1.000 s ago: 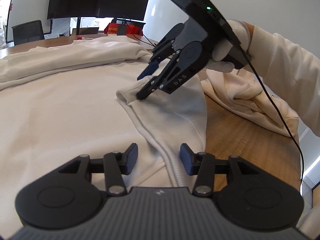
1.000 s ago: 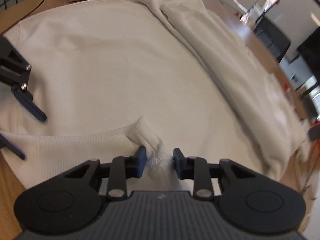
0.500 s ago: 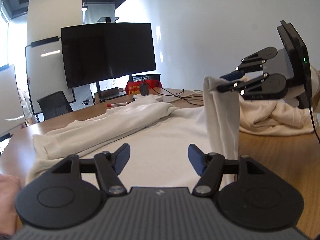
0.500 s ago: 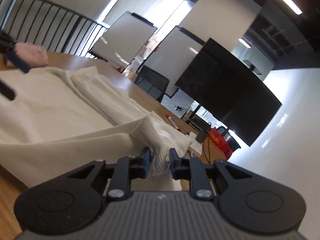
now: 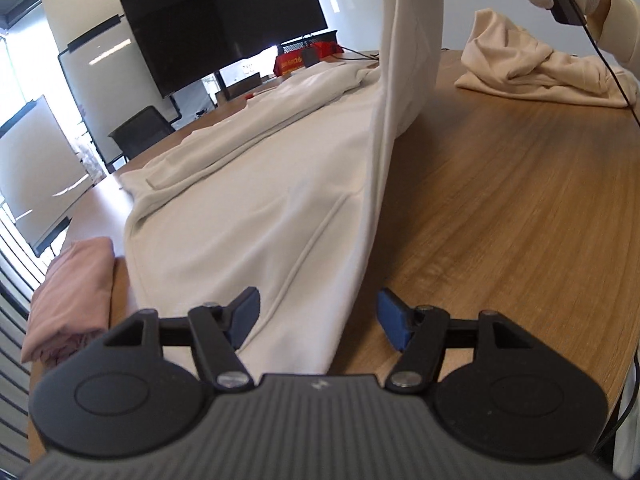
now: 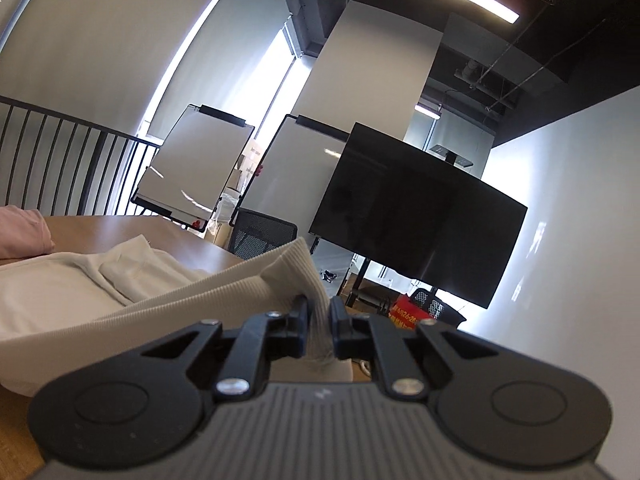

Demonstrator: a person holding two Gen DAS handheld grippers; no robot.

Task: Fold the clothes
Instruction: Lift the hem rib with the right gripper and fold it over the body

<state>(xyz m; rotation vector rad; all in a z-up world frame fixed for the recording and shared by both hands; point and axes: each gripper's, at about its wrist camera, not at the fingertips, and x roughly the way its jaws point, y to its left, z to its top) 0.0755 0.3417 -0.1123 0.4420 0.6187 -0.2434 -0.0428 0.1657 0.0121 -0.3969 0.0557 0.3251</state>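
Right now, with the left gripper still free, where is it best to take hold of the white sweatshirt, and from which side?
Probably the near hem of the white sweatshirt, directly ahead of the open left gripper. The edge lies flat on the table, so come in low from the near side. The right gripper is closing on the raised ribbed corner.

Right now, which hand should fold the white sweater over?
Probably the right. Its fingers are closing on the white sweater's lifted ribbed hem, while the left gripper is open with nothing pinched.
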